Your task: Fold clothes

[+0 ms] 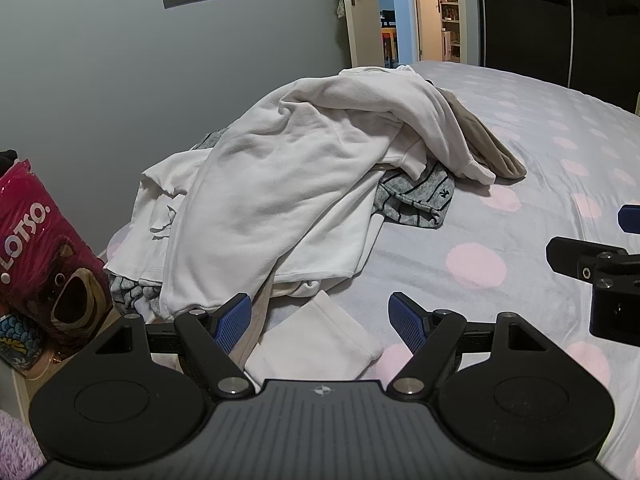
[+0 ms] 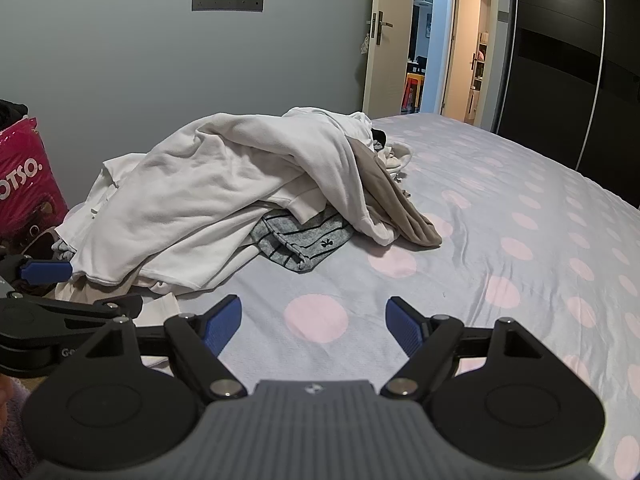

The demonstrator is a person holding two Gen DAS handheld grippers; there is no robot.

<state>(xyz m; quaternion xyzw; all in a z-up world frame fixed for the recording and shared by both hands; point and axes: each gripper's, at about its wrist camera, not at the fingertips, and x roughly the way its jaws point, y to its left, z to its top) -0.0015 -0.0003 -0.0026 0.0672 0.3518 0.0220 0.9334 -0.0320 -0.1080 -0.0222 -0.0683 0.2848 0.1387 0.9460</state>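
Bedroom, polka-dot bed [image 2: 500, 216] with the clothes pile [image 1: 288, 184] heaped toward its left side. My left claw [image 1: 320, 322] hangs wide open over a white sleeve end; my right claw [image 2: 314, 320] gapes empty above bare sheet.

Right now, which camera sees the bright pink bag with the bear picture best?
The left wrist view: the pink bear bag shows its lettering and the bear's face. In the right wrist view the bag is cut off at the edge, bear mostly hidden.
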